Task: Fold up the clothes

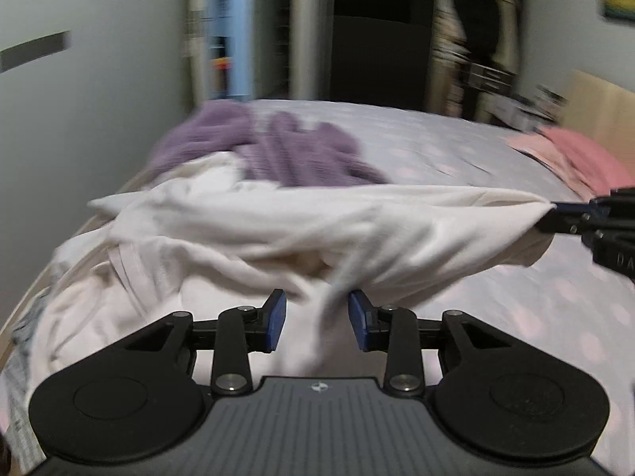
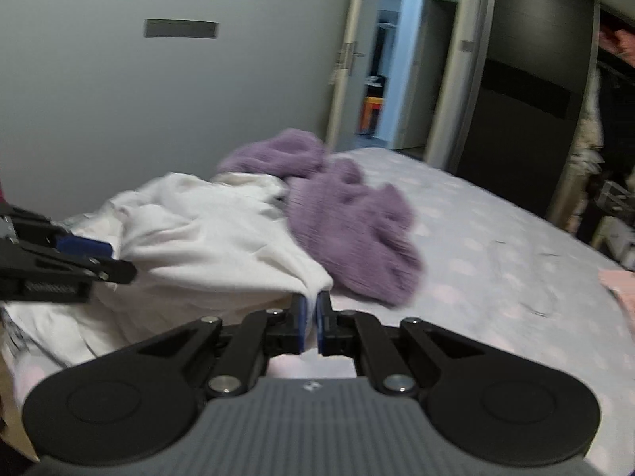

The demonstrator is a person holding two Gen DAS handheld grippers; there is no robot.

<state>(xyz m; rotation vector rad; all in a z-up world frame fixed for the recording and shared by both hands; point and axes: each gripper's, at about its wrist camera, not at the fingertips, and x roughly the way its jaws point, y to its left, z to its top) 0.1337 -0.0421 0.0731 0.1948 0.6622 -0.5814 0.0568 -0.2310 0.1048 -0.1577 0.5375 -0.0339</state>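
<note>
A white garment (image 1: 278,222) lies crumpled at the left of the bed and is lifted and stretched toward the right. My right gripper (image 1: 551,212) is shut on its corner; in the right wrist view the pads of that gripper (image 2: 312,301) pinch the white garment (image 2: 206,238) at its edge. My left gripper (image 1: 317,305) stands under the stretched cloth with its jaws apart. A loose fold hangs between them, and the pads do not press it. In the right wrist view the left gripper (image 2: 111,261) shows at the left edge, beside the cloth.
A purple fuzzy sweater (image 1: 301,154) (image 2: 349,230) lies heaped behind the white garment. A pink garment (image 1: 579,154) rests at the right of the bed (image 1: 436,139), near a cardboard box (image 1: 595,107). A wall runs along the left; a doorway and dark wardrobe stand beyond.
</note>
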